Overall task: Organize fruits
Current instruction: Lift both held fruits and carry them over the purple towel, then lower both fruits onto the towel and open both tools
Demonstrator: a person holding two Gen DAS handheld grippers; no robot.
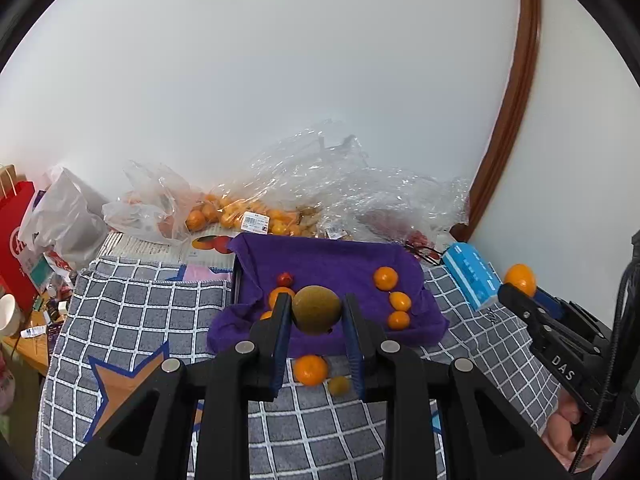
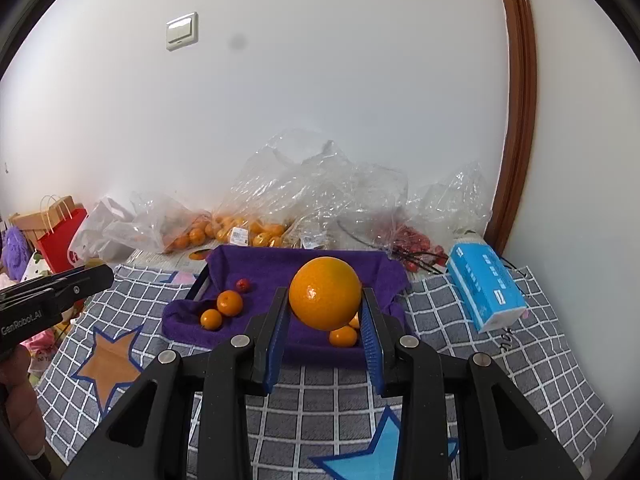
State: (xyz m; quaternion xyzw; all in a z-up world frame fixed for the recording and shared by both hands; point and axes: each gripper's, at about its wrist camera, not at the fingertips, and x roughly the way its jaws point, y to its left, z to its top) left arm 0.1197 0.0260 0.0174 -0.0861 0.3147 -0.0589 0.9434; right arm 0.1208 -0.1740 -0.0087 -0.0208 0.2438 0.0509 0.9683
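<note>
My left gripper (image 1: 316, 304) is shut on a brown kiwi (image 1: 316, 309) and holds it above the near edge of a tray lined with a purple towel (image 1: 332, 258). Small oranges (image 1: 386, 278) and a small red fruit (image 1: 285, 279) lie on the towel. An orange (image 1: 310, 369) and a small greenish fruit (image 1: 339, 385) lie on the checked cloth below my fingers. My right gripper (image 2: 325, 300) is shut on a large orange (image 2: 325, 298) above the same towel (image 2: 276, 264), where small oranges (image 2: 229, 303) and a red fruit (image 2: 242, 284) lie.
Clear plastic bags of oranges (image 1: 240, 216) and red fruits (image 2: 416, 242) are piled along the wall behind the tray. A blue tissue pack (image 2: 484, 292) lies on the checked cloth (image 2: 320, 396) at right. A red paper bag (image 1: 14, 240) and clutter stand at the left.
</note>
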